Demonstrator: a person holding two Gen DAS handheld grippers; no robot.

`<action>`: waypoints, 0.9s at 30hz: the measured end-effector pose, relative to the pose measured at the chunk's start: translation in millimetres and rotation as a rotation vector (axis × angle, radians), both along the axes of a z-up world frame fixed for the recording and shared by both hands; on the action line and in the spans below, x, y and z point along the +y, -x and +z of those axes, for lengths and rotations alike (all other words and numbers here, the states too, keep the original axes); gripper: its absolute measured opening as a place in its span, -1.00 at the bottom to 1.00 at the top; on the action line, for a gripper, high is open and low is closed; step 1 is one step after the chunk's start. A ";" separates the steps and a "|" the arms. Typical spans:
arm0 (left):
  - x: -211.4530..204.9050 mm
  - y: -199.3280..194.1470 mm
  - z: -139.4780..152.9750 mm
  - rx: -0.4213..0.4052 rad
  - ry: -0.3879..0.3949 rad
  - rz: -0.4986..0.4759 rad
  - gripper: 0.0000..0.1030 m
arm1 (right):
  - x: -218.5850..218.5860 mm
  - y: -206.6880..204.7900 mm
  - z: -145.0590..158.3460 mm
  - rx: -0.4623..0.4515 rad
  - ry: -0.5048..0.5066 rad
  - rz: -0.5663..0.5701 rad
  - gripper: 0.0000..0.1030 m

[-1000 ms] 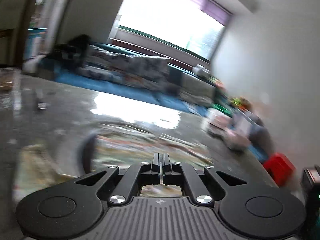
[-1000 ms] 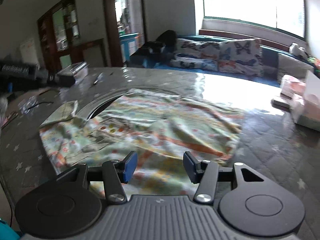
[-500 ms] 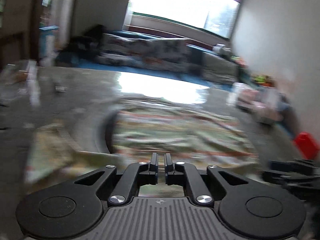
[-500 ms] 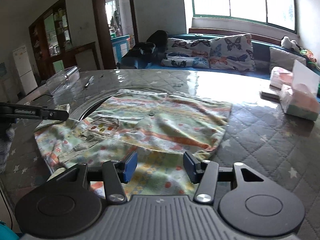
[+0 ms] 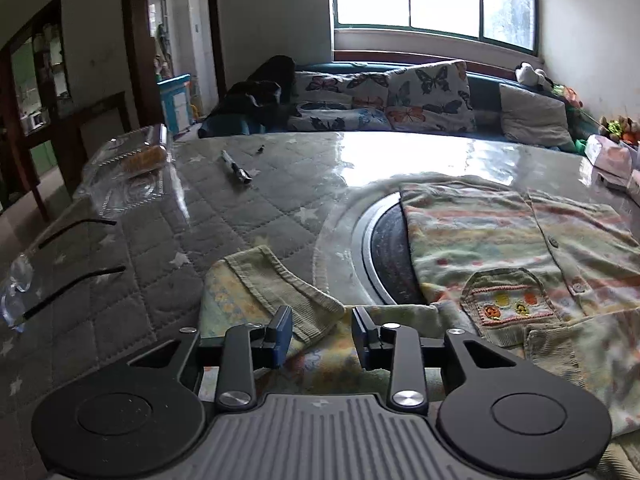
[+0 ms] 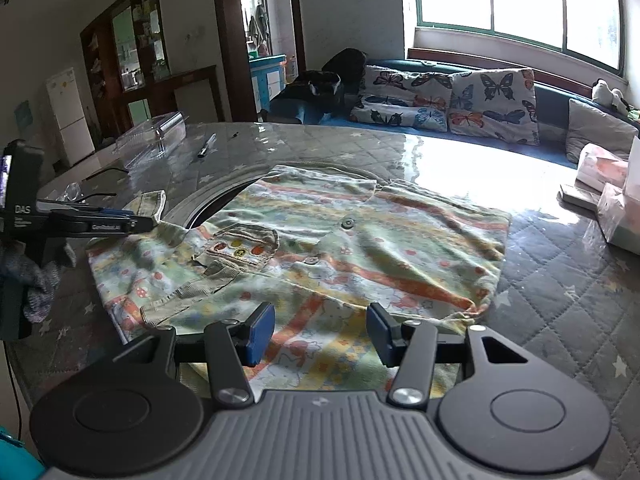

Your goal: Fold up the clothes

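A small pastel patterned shirt (image 5: 500, 240) with buttons and a chest pocket lies spread flat on the quilted table (image 5: 240, 216). Its left sleeve (image 5: 276, 288) is folded out to the side. My left gripper (image 5: 320, 332) hovers low over that sleeve's cuff. Its jaws are opening, and the cuff edge lies between them without being pressed. In the right wrist view the left gripper (image 6: 150, 220) reaches in from the left to the sleeve (image 6: 152, 202). My right gripper (image 6: 320, 332) stands open above the shirt's (image 6: 360, 240) near hem, with nothing clamped.
A round dark inset (image 5: 390, 256) in the table lies partly under the shirt. A clear plastic box (image 5: 128, 168), a pen (image 5: 236, 170) and glasses (image 5: 60, 264) lie to the left. Tissue packs (image 6: 608, 184) sit at the right, and a sofa with butterfly cushions (image 5: 400, 96) stands behind.
My left gripper dropped toward the sleeve and tipped downward, and its jaws went from shut to parted. The right gripper stayed where it was, still open.
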State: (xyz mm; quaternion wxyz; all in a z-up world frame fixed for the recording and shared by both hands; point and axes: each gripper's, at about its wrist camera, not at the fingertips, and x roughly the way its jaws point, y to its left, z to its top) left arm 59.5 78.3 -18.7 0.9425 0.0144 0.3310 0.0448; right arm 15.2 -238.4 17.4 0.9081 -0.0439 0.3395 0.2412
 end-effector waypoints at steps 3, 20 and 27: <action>3.0 -4.4 -5.2 0.014 0.001 0.006 -0.32 | 1.6 0.7 0.1 0.003 0.004 0.002 0.00; -29.5 30.3 79.2 -0.124 0.359 -0.252 -0.96 | -11.9 2.2 6.4 -0.021 -0.038 -0.032 0.00; -86.4 37.7 82.1 -0.107 0.358 -0.436 -0.95 | -30.3 5.1 10.9 -0.032 -0.056 -0.085 -0.01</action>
